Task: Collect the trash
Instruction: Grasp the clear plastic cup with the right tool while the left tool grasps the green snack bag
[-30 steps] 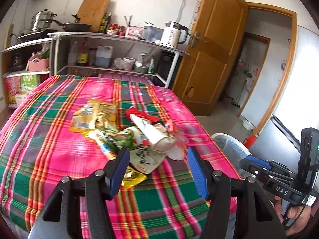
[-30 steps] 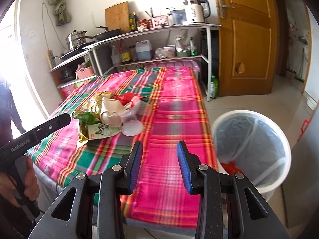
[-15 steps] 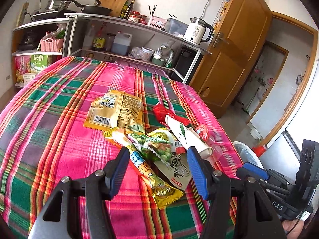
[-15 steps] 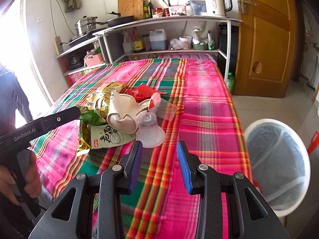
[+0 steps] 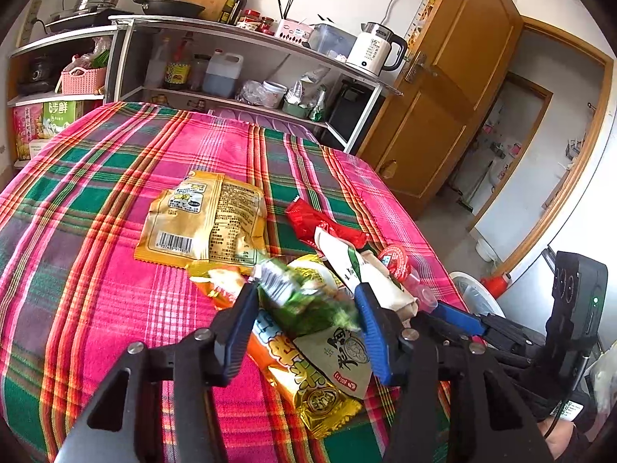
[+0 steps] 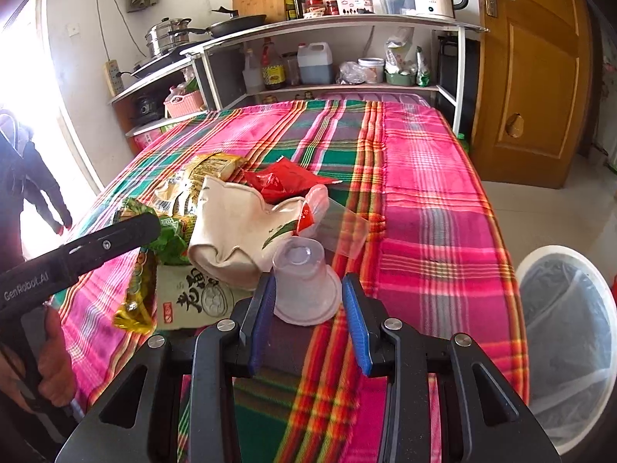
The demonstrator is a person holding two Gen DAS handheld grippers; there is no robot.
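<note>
Trash lies heaped at the near right of the plaid-clothed bench (image 6: 424, 162). Your left tongs (image 5: 304, 301) stand apart around a crinkly green foil snack wrapper (image 5: 308, 301); it's light, soft and slippery, so pinch its bunched middle. Its long axis runs away from you, leftward. Your right tongs (image 6: 308, 301) stand apart around a clear plastic cup (image 6: 304, 285), mouth down toward you; it looks thin, so squeeze gently. The white lined bin (image 6: 567, 347) waits beside the bench.
</note>
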